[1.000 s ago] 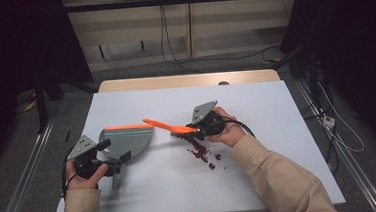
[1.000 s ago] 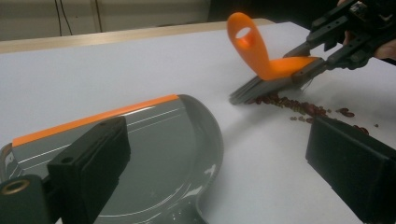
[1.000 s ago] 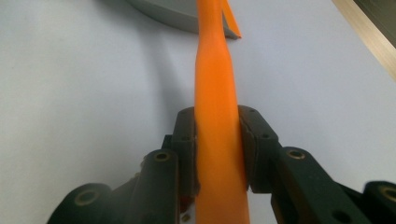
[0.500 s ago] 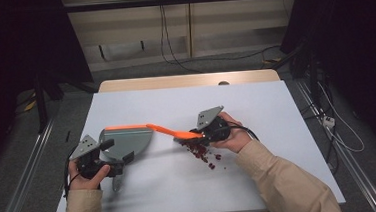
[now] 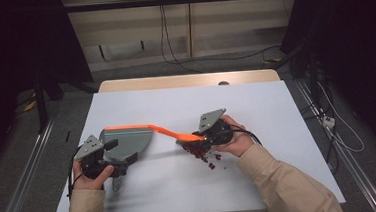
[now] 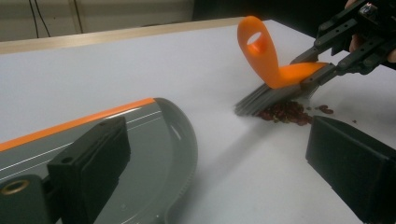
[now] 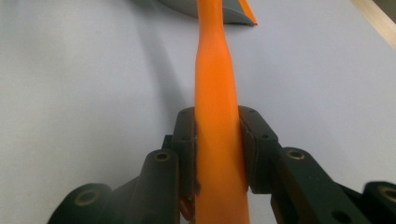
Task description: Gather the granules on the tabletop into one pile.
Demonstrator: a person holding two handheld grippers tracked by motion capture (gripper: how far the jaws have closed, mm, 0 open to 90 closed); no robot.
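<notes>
pinching the orange brush (image 7: 218,140) in my right gripper (image 5: 204,136), bristles on the red beans (image 6: 286,113) mid-table. left gripper (image 5: 110,160) jaws look spread around the grey dustpan (image 5: 131,140), well left of the beans.

beige sleeves; each black gripper (image 5: 191,145) carries a grey three-cornered plate and a trailing black cable

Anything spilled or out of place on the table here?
Yes: dark red beans lie loose on the white table, some scattered toward the person's right sleeve. The right gripper holds the orange brush with its bristles against the pile; the grey dustpan sits apart.
</notes>
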